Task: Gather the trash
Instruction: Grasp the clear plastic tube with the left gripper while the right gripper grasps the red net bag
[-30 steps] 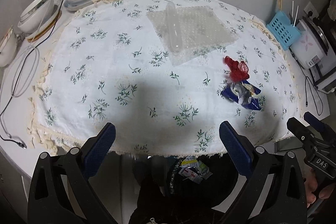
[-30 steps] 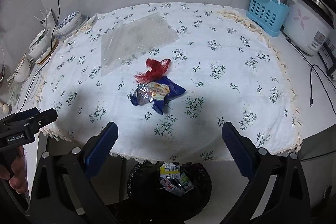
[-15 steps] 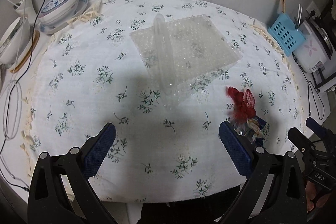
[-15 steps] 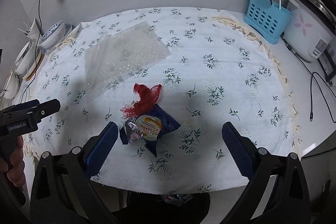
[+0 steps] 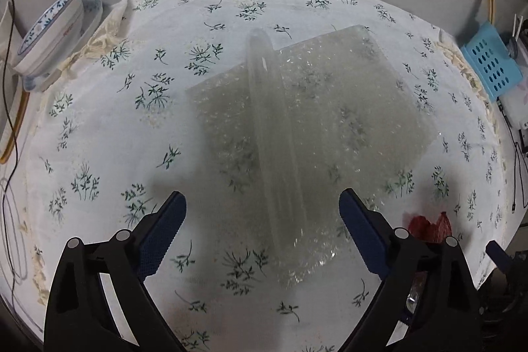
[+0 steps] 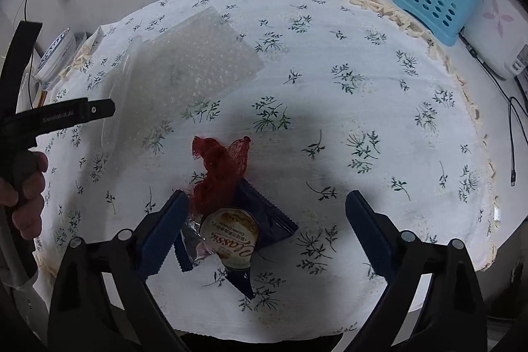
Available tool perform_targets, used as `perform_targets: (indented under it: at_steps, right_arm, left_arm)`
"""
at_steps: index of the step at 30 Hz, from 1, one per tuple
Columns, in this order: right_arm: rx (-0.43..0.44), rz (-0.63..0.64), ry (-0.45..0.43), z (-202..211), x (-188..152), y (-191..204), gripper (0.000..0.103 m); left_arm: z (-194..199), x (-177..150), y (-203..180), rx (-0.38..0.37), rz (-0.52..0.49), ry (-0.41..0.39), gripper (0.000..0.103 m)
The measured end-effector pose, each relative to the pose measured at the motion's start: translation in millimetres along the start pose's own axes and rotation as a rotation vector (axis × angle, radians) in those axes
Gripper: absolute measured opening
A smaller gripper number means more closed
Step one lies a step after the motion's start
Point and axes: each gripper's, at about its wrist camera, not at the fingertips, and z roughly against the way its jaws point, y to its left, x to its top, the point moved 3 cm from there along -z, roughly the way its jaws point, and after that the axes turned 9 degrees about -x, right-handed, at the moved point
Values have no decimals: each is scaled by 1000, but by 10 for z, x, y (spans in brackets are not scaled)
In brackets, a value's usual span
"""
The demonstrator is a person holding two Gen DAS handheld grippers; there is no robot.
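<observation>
Both tools have dropped closer. Left hand-held gripper [image 5: 262, 221], jaws just narrowing but unclenched, straddles the bubble wrap [image 5: 307, 134] mid-frame. Right hand-held gripper [image 6: 267, 221], likewise, brackets the blue snack wrapper [image 6: 231, 236] and red mesh [image 6: 221, 174], lower centre. Grasps look imminent.

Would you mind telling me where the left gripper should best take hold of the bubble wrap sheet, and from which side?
Probably the raised fold running lengthwise down the bubble wrap sheet, taken from above. The rest lies flat on the tablecloth with no edge to pinch, while the ridge stands up between the open left gripper's fingers, which have just been closing.
</observation>
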Motion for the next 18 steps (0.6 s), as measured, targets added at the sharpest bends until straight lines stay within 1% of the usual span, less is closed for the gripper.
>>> perform_targets:
  at_steps: [4,6,7,9,10,12,13,15,16,17,18]
  right_arm:
    - [21,16,38,-179,86,132,82]
    - [29,17,63,-268,111,176,74]
    - [36,14,81,-318,119,198,72]
    - [48,7,107,-396,132,224,65]
    - [54,7,119,-431,138,237,62]
    - [63,3,136,-474,152,259,54]
    - [59,1,136,-478,161,262,54]
    - [49,-7,140,-488,186,270,49]
    - [50,-12,142,-486,197,266,46]
    - [59,-11,148,-489,205,271,37]
    - [54,-10,152,-491,211,272,33]
  left_arm:
    - [-218,160,15,22,-2,30,82]
    - [-291,198,29,36,-5,44,75]
    - [-320,214,37,38,-2,51,73]
    - [-353,238,59,34,9,59,67]
    - [-356,246,68,29,15,59,65]
    - [-351,261,82,29,18,58,58]
    - [-345,267,88,34,15,58,56]
    - [-329,282,100,42,12,56,43]
    - [-322,289,110,41,15,57,40]
    - [-317,298,118,39,18,58,32]
    - [-309,307,129,38,17,56,28]
